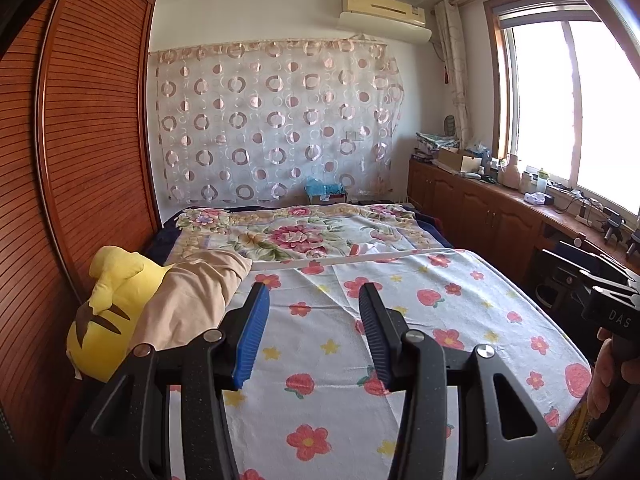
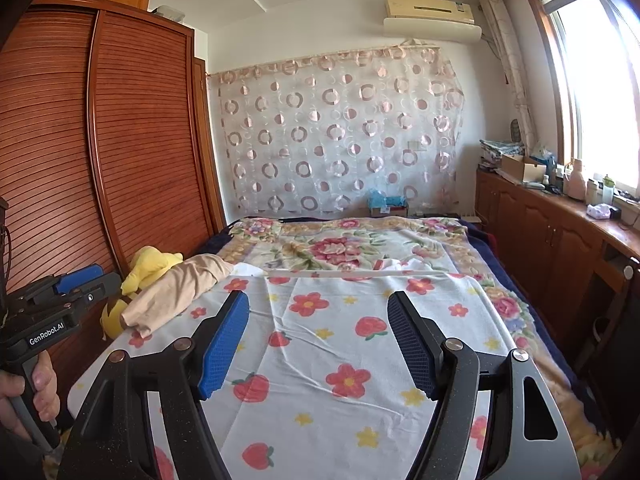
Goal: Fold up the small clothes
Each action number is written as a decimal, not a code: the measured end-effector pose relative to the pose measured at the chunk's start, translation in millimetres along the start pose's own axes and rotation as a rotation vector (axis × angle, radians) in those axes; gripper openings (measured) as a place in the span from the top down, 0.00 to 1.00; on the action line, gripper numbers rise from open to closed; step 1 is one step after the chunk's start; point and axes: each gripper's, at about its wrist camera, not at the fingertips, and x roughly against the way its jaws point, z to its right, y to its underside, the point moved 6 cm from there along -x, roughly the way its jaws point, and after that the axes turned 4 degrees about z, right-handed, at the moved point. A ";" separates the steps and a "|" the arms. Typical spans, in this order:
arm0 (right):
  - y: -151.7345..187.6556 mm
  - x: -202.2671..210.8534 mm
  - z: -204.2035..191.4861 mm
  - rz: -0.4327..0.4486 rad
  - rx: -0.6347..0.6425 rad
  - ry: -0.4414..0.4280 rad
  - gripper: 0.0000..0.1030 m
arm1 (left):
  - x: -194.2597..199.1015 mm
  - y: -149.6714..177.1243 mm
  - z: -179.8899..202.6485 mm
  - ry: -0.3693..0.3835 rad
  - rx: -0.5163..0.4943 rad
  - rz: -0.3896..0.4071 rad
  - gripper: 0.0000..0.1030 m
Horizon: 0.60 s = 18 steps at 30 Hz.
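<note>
Garment position: a beige cloth item (image 1: 196,300), crumpled, lies at the left edge of the bed, resting against a yellow plush toy (image 1: 112,312) that sits beside the slatted wooden wardrobe (image 1: 88,140). In the left wrist view it lies ahead and to the left of the left gripper (image 1: 314,312), near its left finger but apart from it. In the right wrist view the same beige cloth item (image 2: 176,292) lies well to the left of the right gripper (image 2: 318,320), not touching it. A small white item (image 1: 372,248) lies farther up the bed on the rose-patterned blanket (image 1: 288,232); what it is cannot be told.

Surface: a white sheet printed with red flowers, strawberries and yellow stars (image 1: 400,320) covers the near part of the bed, beneath both grippers.

Writing: the body of the right gripper, seen at the right edge of the left wrist view, reads "DAS". The body of the left gripper, seen at the left edge of the right wrist view, reads "GenRobot.AI". No other text is legible.

Grippers: the left gripper's fingers stand apart, with nothing between them and nothing touched. The right gripper's fingers stand wider apart, likewise holding and touching nothing. Each is held by a hand on its handle.
</note>
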 end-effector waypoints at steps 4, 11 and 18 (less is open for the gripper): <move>-1.9 2.1 2.4 0.001 0.001 0.000 0.29 | 1.0 -0.3 0.2 0.000 0.003 0.000 0.54; -3.6 4.7 6.4 0.000 0.006 -0.003 0.29 | 1.4 1.5 1.0 -0.001 0.000 0.004 0.54; -6.4 9.7 13.0 0.002 0.011 -0.007 0.29 | 1.4 1.8 1.1 -0.002 0.000 0.004 0.54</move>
